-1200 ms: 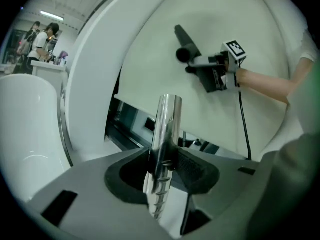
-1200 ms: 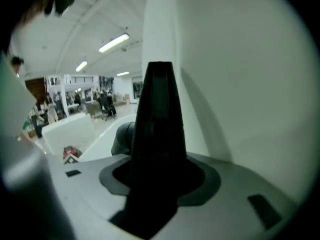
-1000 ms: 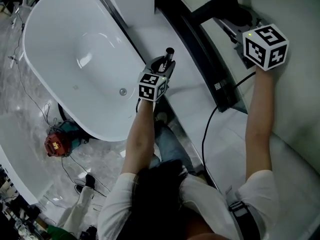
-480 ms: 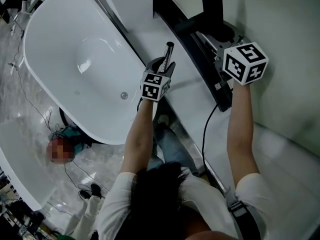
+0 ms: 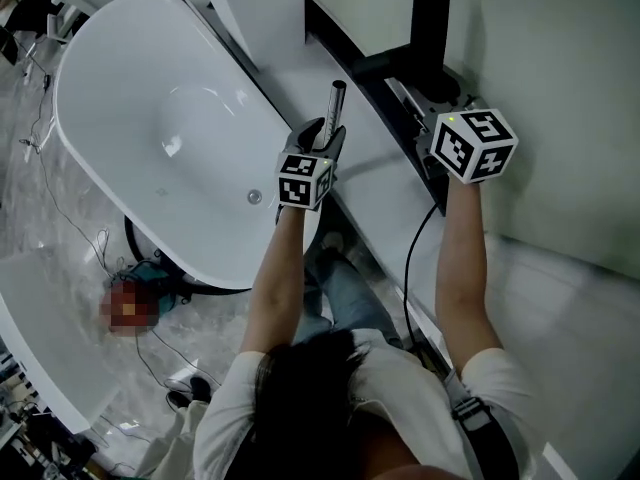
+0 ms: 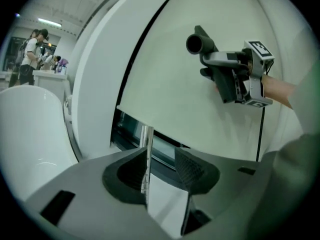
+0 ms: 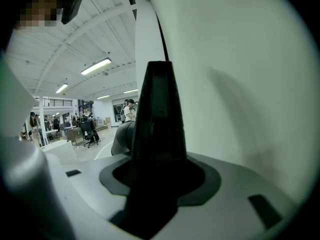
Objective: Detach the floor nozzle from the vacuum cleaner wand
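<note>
My left gripper (image 5: 325,136) is shut on a thin silver wand (image 5: 337,103) that stands upright out of its jaws. In the left gripper view the wand (image 6: 145,144) lies against the left pad. My right gripper (image 5: 428,93) is shut on the black floor nozzle (image 5: 430,13), held against the pale wall. The nozzle's dark neck (image 7: 159,119) fills the gap between the right jaws. Seen from the left gripper view, the nozzle (image 6: 222,76) shows its open round socket, well apart from the wand.
A white bathtub (image 5: 150,118) lies at the left. A black frame strip (image 5: 365,93) runs diagonally along the white ledge between the grippers. A black cable (image 5: 412,258) hangs below the right hand. People stand far off in the hall.
The right gripper has carried the black nozzle leftward and rolled. The left gripper has lifted the wand a little. Both grips are unchanged.
</note>
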Available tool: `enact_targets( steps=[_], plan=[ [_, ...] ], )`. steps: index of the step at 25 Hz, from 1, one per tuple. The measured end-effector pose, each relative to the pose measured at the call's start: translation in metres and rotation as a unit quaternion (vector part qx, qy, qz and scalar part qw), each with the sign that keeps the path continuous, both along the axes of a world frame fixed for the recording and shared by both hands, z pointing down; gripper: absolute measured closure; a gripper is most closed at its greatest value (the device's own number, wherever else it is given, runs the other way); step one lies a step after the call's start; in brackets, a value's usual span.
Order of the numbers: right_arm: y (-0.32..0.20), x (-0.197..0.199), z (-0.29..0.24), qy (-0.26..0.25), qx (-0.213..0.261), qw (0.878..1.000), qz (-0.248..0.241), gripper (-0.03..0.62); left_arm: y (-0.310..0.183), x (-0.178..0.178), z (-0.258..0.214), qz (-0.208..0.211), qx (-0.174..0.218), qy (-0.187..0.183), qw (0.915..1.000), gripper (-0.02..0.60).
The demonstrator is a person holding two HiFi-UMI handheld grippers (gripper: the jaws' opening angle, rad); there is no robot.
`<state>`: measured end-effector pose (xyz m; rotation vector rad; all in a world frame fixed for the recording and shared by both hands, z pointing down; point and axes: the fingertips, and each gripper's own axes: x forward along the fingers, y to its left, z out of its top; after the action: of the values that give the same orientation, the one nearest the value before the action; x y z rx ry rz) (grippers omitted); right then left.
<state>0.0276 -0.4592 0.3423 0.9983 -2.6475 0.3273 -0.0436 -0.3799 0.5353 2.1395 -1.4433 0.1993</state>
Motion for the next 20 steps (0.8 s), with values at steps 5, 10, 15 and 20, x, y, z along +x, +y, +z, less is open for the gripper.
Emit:
enact_targets(
  steps=[5, 10, 15, 20],
  plan=[
    [0.038, 0.002, 0.005, -0.006, -0.006, 1.000, 0.027, 0.375, 0.030, -0.021, -0.044, -0.029, 0.038, 0.000, 0.9989, 0.417],
    [0.071, 0.009, -0.007, -0.016, 0.000, 0.998, 0.059, 0.375, 0.058, -0.032, -0.088, -0.039, 0.067, -0.015, 0.9969, 0.419],
    [0.101, 0.011, -0.014, -0.012, 0.014, 0.995, 0.100, 0.375, 0.091, -0.046, -0.117, -0.060, 0.076, -0.031, 0.9948, 0.459],
    [0.150, 0.016, -0.010, -0.003, 0.012, 0.993, 0.121, 0.375, 0.135, -0.050, -0.141, -0.082, 0.089, -0.068, 0.9903, 0.577]
  ],
)
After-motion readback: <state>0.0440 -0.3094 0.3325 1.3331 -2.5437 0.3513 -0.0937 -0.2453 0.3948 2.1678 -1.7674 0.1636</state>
